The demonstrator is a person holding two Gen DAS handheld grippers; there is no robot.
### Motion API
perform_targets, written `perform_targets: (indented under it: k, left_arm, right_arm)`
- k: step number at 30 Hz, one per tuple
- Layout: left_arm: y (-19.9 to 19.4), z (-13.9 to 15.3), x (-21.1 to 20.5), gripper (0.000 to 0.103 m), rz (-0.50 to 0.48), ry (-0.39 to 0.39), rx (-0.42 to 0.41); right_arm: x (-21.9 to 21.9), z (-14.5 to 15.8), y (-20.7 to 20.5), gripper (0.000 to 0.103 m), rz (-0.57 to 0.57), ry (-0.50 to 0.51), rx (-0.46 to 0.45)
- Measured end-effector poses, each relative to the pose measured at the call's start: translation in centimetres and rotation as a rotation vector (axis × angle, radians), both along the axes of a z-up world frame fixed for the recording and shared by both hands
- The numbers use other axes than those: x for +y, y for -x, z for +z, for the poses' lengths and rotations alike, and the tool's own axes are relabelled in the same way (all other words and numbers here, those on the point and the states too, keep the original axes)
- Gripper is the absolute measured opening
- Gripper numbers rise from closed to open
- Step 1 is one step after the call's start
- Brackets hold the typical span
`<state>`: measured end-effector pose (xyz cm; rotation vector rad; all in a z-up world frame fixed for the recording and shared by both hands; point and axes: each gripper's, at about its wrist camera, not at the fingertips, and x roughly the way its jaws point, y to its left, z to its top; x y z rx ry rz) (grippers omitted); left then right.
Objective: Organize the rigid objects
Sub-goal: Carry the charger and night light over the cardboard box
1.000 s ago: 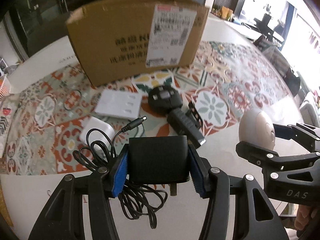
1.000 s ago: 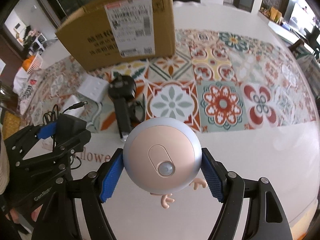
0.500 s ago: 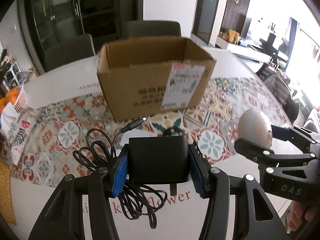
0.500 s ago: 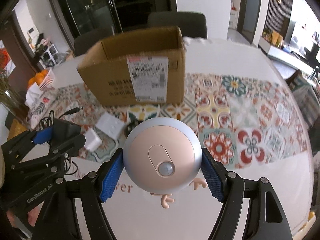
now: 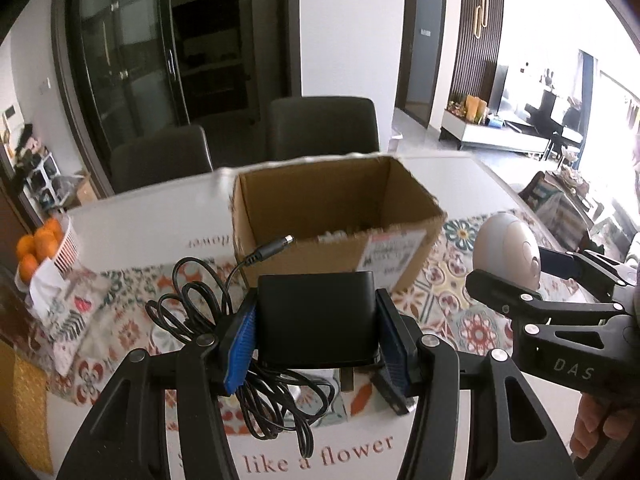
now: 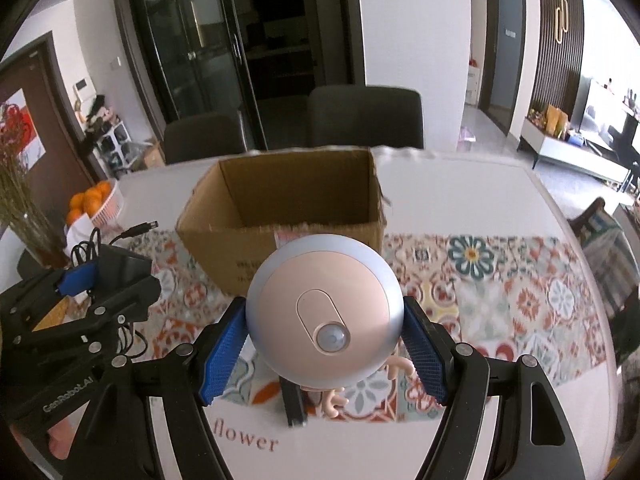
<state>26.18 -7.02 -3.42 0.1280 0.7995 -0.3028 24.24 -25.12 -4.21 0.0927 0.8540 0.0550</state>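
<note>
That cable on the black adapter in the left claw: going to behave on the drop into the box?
Probably not tidily. The cable hangs in loose loops beside the power adapter, so it looks floppy. Its plug end sticks out and may catch the cardboard box rim.

Right tongs body reads "DAS"; left tongs body reads "GenRobot.AI". Counter print below left tongs: "like a flower"; upside-down "flower" beyond them, left of box. Box label text too blurred to read.

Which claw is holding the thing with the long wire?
The left gripper. It squeezes a black charger with a tangled cable hanging down. The right gripper holds a round pink night light, no wire.
</note>
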Motion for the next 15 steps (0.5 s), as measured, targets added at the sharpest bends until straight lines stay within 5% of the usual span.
perform_targets:
  k: [8, 15]
  left_arm:
    - [-2.3, 2.0, -0.6, 0.054, -0.001, -0.014, -0.047]
    - [-5.6, 2.7, -1.3, 0.054, 0.0, 0.008, -0.01]
  right_arm:
    - [-0.5, 1.5, -2.4, 0.075, 0.005, -0.002, -0.039]
    - [-1.0, 2.1, -5.8, 0.075, 0.022, -0.024, -0.02]
